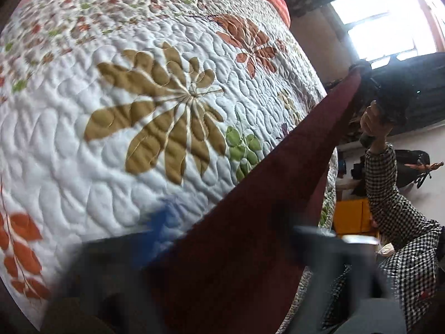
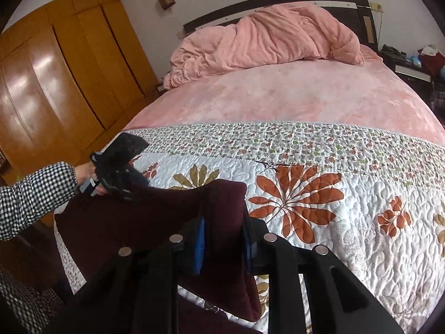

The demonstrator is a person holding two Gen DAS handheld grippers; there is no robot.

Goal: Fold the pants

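The dark maroon pants (image 2: 155,211) hang stretched between my two grippers above the quilted bed cover (image 2: 347,183). My right gripper (image 2: 224,247) is shut on one end of the pants, its blue pads pinching the cloth. My left gripper (image 2: 122,172) is at the left of the right wrist view, shut on the other end. In the left wrist view the pants (image 1: 250,222) run as a taut band from my left gripper (image 1: 222,250), which is blurred, up to the right gripper (image 1: 364,69) at the far right.
The white quilt with leaf prints (image 1: 139,111) covers the foot of the bed. A pink sheet (image 2: 292,97) and a bunched pink duvet (image 2: 264,36) lie behind it. A wooden wardrobe (image 2: 55,69) stands at left, a cluttered nightstand (image 2: 417,61) at right.
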